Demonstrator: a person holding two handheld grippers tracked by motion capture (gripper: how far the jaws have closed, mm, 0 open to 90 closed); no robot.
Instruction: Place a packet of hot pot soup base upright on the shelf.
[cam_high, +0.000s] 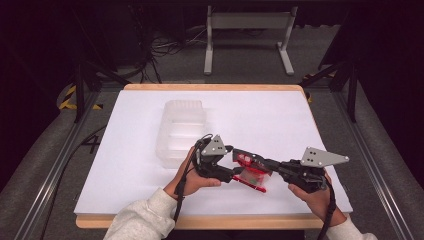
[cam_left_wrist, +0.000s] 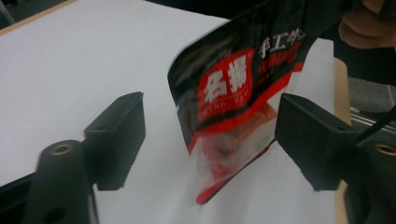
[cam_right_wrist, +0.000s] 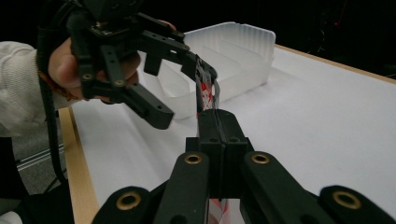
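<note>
- your right gripper (cam_right_wrist: 215, 122) has its jaws clamped on the snack packet (cam_left_wrist: 233, 112).
- your left gripper (cam_left_wrist: 210, 135) stands wide open around that packet, above the white table (cam_high: 280, 120).

White table (cam_high: 280, 115) with wooden edge — clear plastic compartment tray (cam_high: 181, 131) resting on it, left of centre

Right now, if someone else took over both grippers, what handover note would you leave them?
Right gripper: shut on the snack packet, holding it above the white table.
Left gripper: open, one jaw on each side of the packet, not clamped.
Clear plastic bin: behind the left hand, nothing visible inside.
Done: packet lifted off the table.
Left: probably close the left gripper on the packet, then, judging by the nearby bin, place it there.
</note>
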